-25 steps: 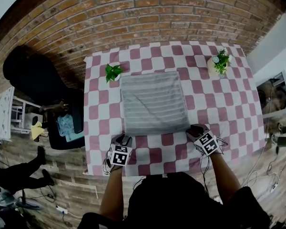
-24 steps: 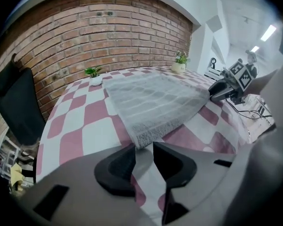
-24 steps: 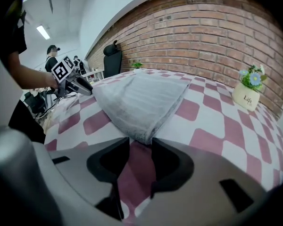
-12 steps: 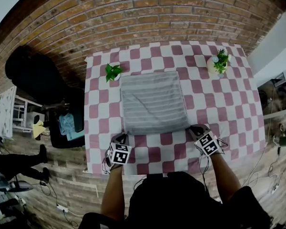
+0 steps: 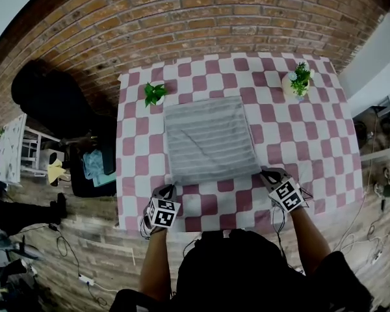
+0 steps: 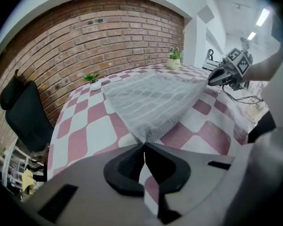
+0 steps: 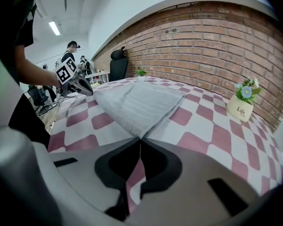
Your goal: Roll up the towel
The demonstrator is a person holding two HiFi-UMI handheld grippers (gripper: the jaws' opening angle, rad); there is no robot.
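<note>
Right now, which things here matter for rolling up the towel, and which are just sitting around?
For the job: towel, left gripper, right gripper, each shut on a near corner.
Lying about: green plant, flower pot, black chair.

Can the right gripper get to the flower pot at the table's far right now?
Probably not freely: the right gripper is shut on the towel at its near corner, though nothing stands between it and the flower pot.
</note>
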